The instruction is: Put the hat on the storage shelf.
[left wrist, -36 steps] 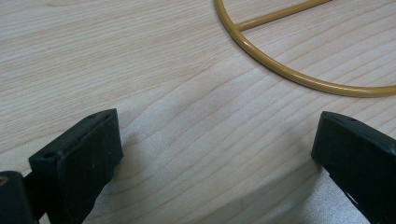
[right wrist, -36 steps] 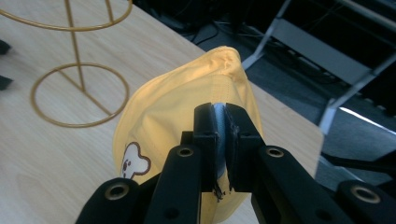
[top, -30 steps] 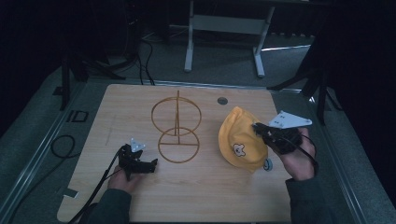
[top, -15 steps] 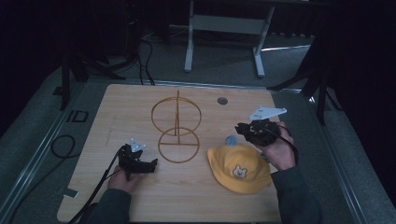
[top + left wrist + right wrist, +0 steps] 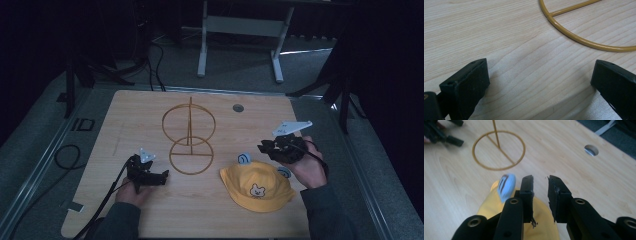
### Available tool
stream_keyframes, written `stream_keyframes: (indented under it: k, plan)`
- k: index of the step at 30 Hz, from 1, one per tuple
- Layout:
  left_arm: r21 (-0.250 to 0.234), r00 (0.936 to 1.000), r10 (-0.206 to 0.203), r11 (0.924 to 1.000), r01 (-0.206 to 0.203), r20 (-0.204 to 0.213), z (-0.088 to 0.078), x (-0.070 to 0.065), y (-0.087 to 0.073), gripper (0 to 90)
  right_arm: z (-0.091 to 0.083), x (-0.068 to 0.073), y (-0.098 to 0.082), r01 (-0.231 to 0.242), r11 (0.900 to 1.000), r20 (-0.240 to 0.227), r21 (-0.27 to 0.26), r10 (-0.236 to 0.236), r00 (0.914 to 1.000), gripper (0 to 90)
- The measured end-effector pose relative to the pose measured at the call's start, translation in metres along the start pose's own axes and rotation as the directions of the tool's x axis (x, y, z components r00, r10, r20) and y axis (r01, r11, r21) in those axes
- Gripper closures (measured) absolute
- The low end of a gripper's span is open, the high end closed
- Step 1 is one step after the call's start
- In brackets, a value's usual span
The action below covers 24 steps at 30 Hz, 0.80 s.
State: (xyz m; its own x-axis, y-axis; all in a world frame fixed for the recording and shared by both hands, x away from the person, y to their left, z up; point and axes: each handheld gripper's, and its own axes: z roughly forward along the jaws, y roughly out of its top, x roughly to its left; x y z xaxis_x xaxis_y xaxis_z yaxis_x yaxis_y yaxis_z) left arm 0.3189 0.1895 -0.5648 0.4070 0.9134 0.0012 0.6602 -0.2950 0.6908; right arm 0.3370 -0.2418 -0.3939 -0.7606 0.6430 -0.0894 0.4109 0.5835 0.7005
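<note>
On table: yellow hat (image 5: 257,185), no legible writing | left gripper (image 5: 159,176) jaws apart | right gripper (image 5: 263,148) jaws slightly apart

Hat (image 5: 257,187): yellow, pale-blue ears, white animal-face print. Wire stand (image 5: 189,135) beside hat: gold. Table (image 5: 130,120): light wood grain.
</note>
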Motion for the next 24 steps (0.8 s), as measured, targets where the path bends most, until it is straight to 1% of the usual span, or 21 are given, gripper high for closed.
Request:
stream_keyframes:
  k: [2,7,10,11,17,22,24]
  plan:
    - [0.0,1.0,0.0,1.0,0.0,0.0,0.0,0.0,0.0,1.9,-0.001,0.001,-0.003,0.007,1.0,-0.003,0.016,-0.007,1.0,73.1]
    - [0.0,1.0,0.0,1.0,0.0,0.0,0.0,0.0,0.0,1.9,-0.004,0.003,-0.008,0.021,0.998,-0.032,0.061,-0.019,0.9993,70.7]
    - [0.0,1.0,0.0,1.0,0.0,0.0,0.0,0.0,0.0,1.9,-0.004,0.004,-0.01,0.031,0.995,-0.053,0.096,-0.026,0.9983,68.7]
    - [0.0,1.0,0.0,1.0,0.0,0.0,0.0,0.0,0.0,1.9,-0.004,0.004,-0.011,0.041,0.994,-0.058,0.102,-0.035,0.9977,68.0]
    - [0.001,1.0,0.0,1.0,0.0,0.0,0.0,0.0,0.0,1.9,-0.001,0.006,-0.013,0.06,0.987,-0.103,0.149,-0.045,0.9937,63.2]
    - [0.0,1.0,0.0,1.0,0.0,0.0,0.0,0.0,0.0,1.9,0.002,0.008,-0.013,0.078,0.974,-0.127,0.211,-0.052,0.9905,60.6]
    - [0.0,1.0,0.0,1.0,0.0,0.0,0.0,0.0,0.0,1.9,0.005,0.007,-0.014,0.087,0.966,-0.138,0.243,-0.054,0.989,59.7]
